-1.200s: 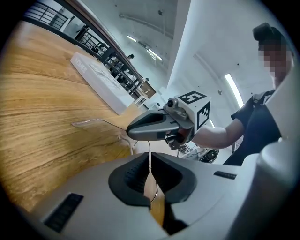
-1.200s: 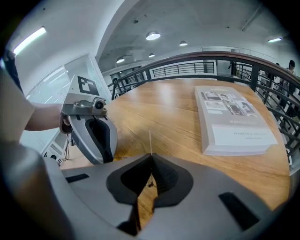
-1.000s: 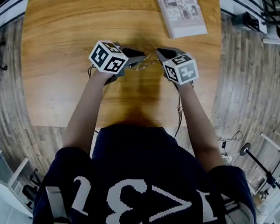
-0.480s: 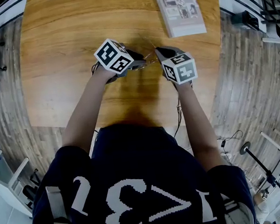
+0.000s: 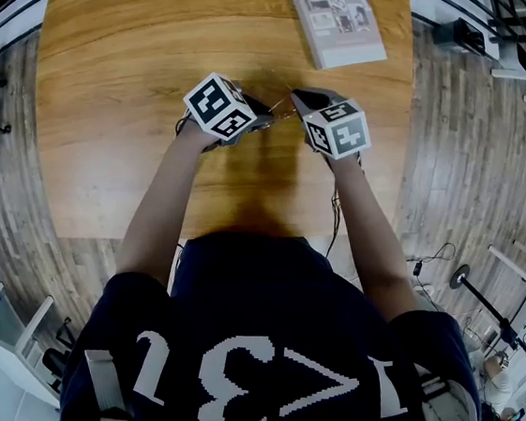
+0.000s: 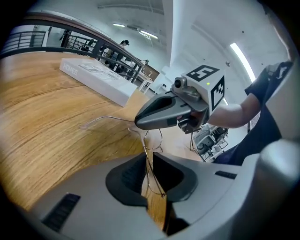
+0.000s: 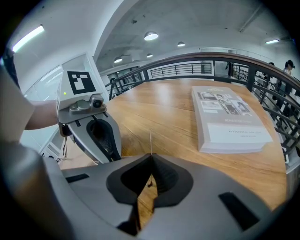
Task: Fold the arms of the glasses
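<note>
Thin wire-framed glasses [image 5: 278,109] hang just above the wooden table [image 5: 124,70], between my two grippers. My right gripper [image 5: 295,97] is shut on the frame; from its own view a thin wire [image 7: 150,139] sticks up out of its closed tips [image 7: 151,157]. In the left gripper view a lens rim [image 6: 157,140] hangs below the right gripper [image 6: 138,123], and one arm [image 6: 101,118] points away to the left. The other arm runs through the narrow gap of my left gripper [image 6: 147,157]. Those jaws are closing, with a slit still showing between the pads.
A white book [image 5: 333,13] lies flat on the far right part of the table, also seen as a white book [image 7: 229,117] in the right gripper view. The table's near edge runs just below the hands, and wooden floor surrounds it.
My left gripper has shifted right and slightly farther away, closer to the right gripper, and its marker cube has turned. The right gripper and the book have stayed put.
</note>
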Demonstrator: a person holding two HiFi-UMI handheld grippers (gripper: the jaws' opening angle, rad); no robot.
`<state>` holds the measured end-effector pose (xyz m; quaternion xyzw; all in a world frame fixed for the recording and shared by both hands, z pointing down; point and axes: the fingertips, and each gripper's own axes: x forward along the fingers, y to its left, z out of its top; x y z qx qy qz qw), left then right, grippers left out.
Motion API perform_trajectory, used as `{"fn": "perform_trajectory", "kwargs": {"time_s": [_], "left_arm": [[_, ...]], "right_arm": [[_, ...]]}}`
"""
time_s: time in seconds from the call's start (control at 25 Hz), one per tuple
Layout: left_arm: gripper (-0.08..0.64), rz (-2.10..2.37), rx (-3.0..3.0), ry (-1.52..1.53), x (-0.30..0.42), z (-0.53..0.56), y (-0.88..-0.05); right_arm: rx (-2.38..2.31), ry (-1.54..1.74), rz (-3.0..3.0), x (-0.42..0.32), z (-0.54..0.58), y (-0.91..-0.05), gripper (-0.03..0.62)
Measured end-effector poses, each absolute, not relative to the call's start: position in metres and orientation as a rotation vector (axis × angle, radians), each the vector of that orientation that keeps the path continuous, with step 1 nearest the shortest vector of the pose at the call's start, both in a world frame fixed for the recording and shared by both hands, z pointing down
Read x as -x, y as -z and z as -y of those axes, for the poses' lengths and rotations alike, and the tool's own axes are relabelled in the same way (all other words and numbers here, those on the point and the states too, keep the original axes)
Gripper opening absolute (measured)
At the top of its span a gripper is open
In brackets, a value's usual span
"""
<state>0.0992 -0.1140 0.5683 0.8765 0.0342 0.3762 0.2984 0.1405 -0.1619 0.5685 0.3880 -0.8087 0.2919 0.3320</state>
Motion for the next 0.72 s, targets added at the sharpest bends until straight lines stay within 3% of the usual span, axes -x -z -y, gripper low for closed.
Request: {"fn": "perform_trajectory", "kwargs": {"time_s": [0.72], "left_arm": [[0.054, 0.007, -2.305, -0.855, -0.094, 0.135, -0.556]], "right_arm": [[-1.010, -0.755, 2.110, -0.140, 0.164, -0.568, 0.028]]}}
